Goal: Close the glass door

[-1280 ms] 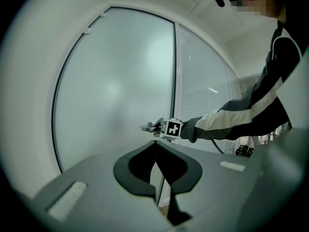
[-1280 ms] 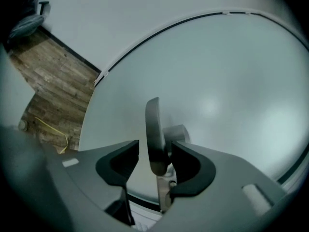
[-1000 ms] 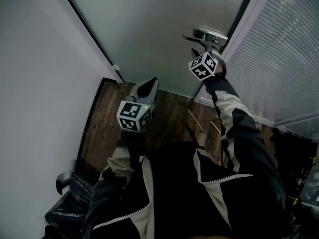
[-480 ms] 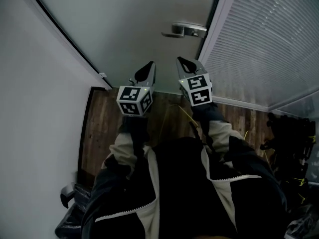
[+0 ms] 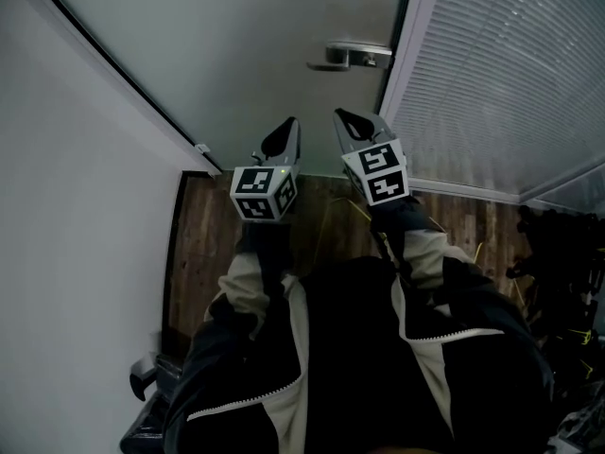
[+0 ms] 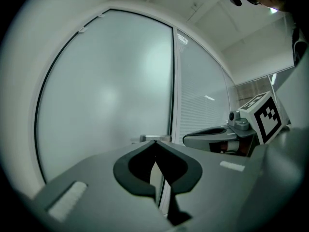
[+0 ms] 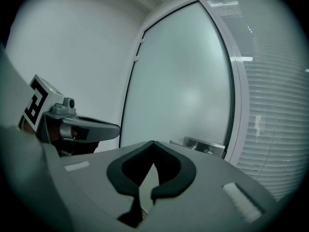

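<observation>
Right hand-held gripper (image 5: 346,121): jaws together, empty | left hand-held gripper (image 5: 285,135): same | glass door (image 5: 255,45) straight ahead of both, handle (image 5: 348,57) beyond right one, untouched | step: door looks shut | next: confirm latch, nothing to grasp

Both arms reach forward side by side, holding the left gripper (image 5: 286,132) and right gripper (image 5: 345,121) near each other, roughly level, each with jaws closed on nothing.

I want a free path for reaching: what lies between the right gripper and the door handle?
Nothing stands there. In the head view, only the bare frosted door shows between the right gripper and the handle.
</observation>
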The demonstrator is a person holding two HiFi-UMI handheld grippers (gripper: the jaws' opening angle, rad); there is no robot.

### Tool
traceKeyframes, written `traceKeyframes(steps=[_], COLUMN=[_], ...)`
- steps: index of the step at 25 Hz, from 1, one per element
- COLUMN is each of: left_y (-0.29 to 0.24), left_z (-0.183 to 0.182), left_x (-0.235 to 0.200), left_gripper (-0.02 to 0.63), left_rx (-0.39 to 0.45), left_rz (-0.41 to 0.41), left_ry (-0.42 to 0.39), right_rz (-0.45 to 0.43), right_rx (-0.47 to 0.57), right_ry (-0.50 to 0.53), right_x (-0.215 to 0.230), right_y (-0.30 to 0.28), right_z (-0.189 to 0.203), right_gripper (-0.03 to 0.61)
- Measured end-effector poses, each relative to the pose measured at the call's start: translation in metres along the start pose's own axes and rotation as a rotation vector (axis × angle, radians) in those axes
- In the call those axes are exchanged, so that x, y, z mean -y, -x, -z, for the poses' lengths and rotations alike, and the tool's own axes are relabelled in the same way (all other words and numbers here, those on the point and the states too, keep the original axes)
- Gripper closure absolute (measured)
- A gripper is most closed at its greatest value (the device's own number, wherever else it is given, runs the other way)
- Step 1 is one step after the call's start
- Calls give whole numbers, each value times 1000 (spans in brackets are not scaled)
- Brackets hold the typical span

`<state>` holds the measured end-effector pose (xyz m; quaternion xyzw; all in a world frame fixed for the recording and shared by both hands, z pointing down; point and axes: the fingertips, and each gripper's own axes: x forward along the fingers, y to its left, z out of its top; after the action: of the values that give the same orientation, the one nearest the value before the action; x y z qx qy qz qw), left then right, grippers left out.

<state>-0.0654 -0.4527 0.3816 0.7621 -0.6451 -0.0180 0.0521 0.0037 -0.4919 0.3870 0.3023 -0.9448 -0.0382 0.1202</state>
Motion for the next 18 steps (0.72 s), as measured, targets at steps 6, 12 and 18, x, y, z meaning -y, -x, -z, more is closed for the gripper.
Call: traceKeyframes(steps=[6,12,18], left_y=[4,10,16], left_z=[1,4,7], left_x=[-2,-1,-2], left_gripper=[611,611,611], left_rx=[7,-11,-22], left_rz=[-7,-15,-21], left_ry=[13,-3,-7], right_rz=[-34,-58,-72], right_rx=[4,15,11], right_ry=[5,13,18], right_x=[-15,-28,-36], right_y=[-2,-1,-2], right_z=[1,-2,-1], right_gripper=[577,577,577])
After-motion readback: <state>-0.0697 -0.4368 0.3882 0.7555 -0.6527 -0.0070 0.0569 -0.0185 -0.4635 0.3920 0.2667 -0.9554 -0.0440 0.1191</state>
